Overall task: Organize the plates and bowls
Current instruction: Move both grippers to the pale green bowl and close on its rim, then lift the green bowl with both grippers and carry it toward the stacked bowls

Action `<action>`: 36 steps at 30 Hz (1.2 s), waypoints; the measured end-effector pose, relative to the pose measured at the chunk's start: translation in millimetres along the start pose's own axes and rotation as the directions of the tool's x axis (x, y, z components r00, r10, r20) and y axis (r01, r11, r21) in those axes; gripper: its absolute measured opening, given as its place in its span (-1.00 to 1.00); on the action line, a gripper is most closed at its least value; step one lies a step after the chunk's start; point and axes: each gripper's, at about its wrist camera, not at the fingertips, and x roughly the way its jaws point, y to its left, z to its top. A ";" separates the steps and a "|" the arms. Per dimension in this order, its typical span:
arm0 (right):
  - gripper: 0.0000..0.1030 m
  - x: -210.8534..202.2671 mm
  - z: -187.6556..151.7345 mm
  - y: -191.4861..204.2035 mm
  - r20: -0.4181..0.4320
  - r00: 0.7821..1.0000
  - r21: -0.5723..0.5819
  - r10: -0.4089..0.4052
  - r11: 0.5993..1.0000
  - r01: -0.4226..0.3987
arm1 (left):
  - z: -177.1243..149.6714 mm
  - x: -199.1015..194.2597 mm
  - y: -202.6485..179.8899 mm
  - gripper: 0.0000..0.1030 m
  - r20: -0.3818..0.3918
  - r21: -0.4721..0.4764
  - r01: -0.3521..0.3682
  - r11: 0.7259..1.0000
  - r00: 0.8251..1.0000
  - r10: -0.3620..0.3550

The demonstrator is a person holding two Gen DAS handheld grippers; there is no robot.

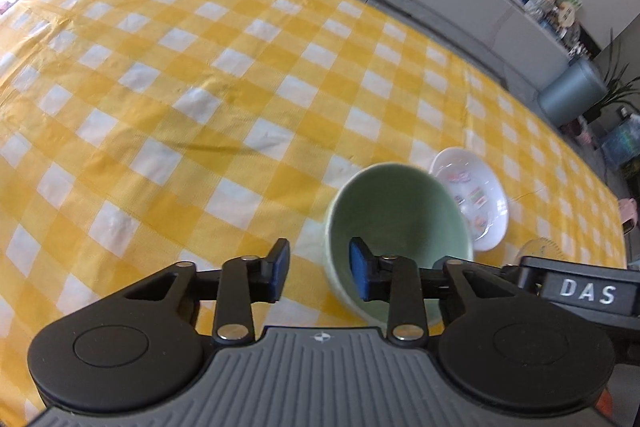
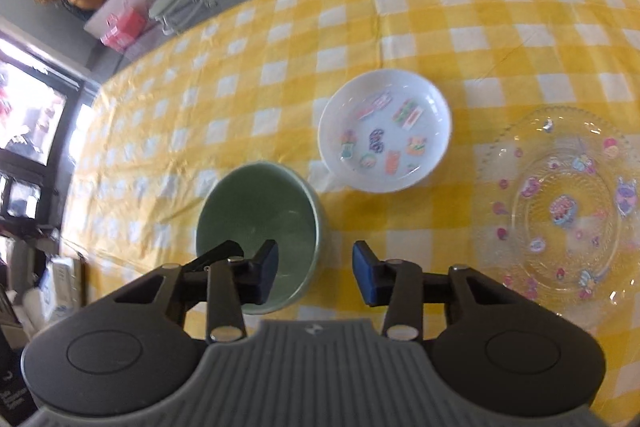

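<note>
Pale green ceramic bowl sits on my yellow checked tablecloth, just left of the white printed plate; a clear glass plate lies further right. My left gripper straddles the bowl's left wall, one pad inside, one outside, neither pressing. My right gripper straddles the opposite wall, jaws likewise part spread, no contact visible.
</note>
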 end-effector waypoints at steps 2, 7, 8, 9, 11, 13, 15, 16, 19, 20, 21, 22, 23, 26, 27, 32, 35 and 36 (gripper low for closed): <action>-0.34 7.0 0.4 5.1 -0.015 1.000 -0.020 -0.019 1.000 0.019 | 0.6 3.5 0.6 -0.38 -0.020 0.000 -0.003 1.000 1.000 0.003; -0.57 19.3 -0.6 5.5 -0.050 0.998 -0.018 -0.030 0.999 0.029 | 1.4 8.1 1.7 -0.45 -0.039 -0.007 0.013 1.000 0.999 -0.014; -0.61 22.3 0.4 6.5 -0.052 0.998 -0.018 -0.035 0.999 0.034 | 1.5 8.9 1.4 -0.47 -0.043 -0.008 0.012 1.000 0.999 -0.012; -0.66 23.4 0.0 6.1 -0.052 0.998 -0.019 -0.038 0.999 0.037 | 2.0 10.0 0.3 -0.50 -0.047 -0.006 0.009 1.000 0.999 -0.009; -0.73 24.9 -1.0 3.9 -0.051 0.998 -0.016 -0.042 0.999 0.041 | 2.9 12.9 -2.9 -0.57 -0.055 0.007 0.005 1.000 0.998 -0.004; -0.73 25.4 -1.5 1.2 -0.050 0.998 -0.004 -0.031 1.000 0.031 | 2.8 14.2 -5.5 -0.66 -0.059 0.021 0.005 1.000 0.998 -0.004; -0.74 25.7 -0.9 -1.2 -0.052 0.998 0.005 -0.023 1.000 0.024 | 3.1 14.1 -8.1 -0.72 -0.060 0.028 0.001 1.000 0.998 0.000; -0.74 25.6 -0.8 -1.8 -0.052 0.998 0.008 -0.022 1.000 0.023 | 3.2 14.4 -9.8 -0.73 -0.060 0.030 -0.005 1.000 0.998 0.007; -0.75 24.7 -1.3 -0.6 -0.053 0.998 0.011 -0.027 1.000 0.028 | 2.5 13.5 -12.1 -0.75 -0.053 0.042 -0.017 0.999 0.998 0.020; -0.75 23.7 -2.4 -0.3 -0.055 0.998 0.011 -0.030 0.999 0.031 | 1.8 12.1 -12.3 -0.75 -0.048 0.047 -0.020 0.999 0.999 0.022; -0.75 22.3 -3.3 -0.8 -0.055 0.998 0.010 -0.031 0.999 0.031 | 1.6 10.3 -12.8 -0.76 -0.042 0.051 -0.020 0.998 0.999 0.023; -0.75 20.7 -4.0 -0.4 -0.051 0.998 0.007 -0.028 1.000 0.029 | 1.3 7.7 -13.2 -0.76 -0.036 0.054 -0.019 0.998 0.999 0.021; -0.75 18.2 -4.6 0.2 -0.044 0.999 0.004 -0.024 1.000 0.025 | 1.0 4.7 -13.5 -0.76 -0.031 0.056 -0.017 0.998 0.999 0.019; -0.75 9.3 -6.2 1.0 -0.031 0.999 0.010 -0.010 1.000 0.010 | 1.2 -4.8 -15.5 -0.76 -0.025 0.047 -0.010 0.999 1.000 0.011; -0.74 5.3 -6.7 1.4 -0.026 1.000 0.013 -0.006 1.000 0.006 | 1.3 -9.0 -16.2 -0.76 -0.020 0.042 -0.005 0.999 1.000 0.006; -0.74 -22.4 -13.5 3.6 0.009 1.000 0.012 0.014 1.000 -0.014 | -3.5 -36.4 -22.6 -0.78 0.019 0.034 0.022 0.999 1.000 -0.023; -0.74 -42.7 -22.8 2.1 0.035 0.999 0.018 0.032 0.999 -0.033 | -9.2 -54.7 -27.5 -0.79 0.037 0.038 0.038 0.999 0.999 -0.040; -0.74 -49.5 -26.4 1.4 0.042 0.998 0.021 0.039 0.999 -0.040 | -10.9 -59.8 -29.8 -0.79 0.042 0.039 0.043 0.998 0.998 -0.045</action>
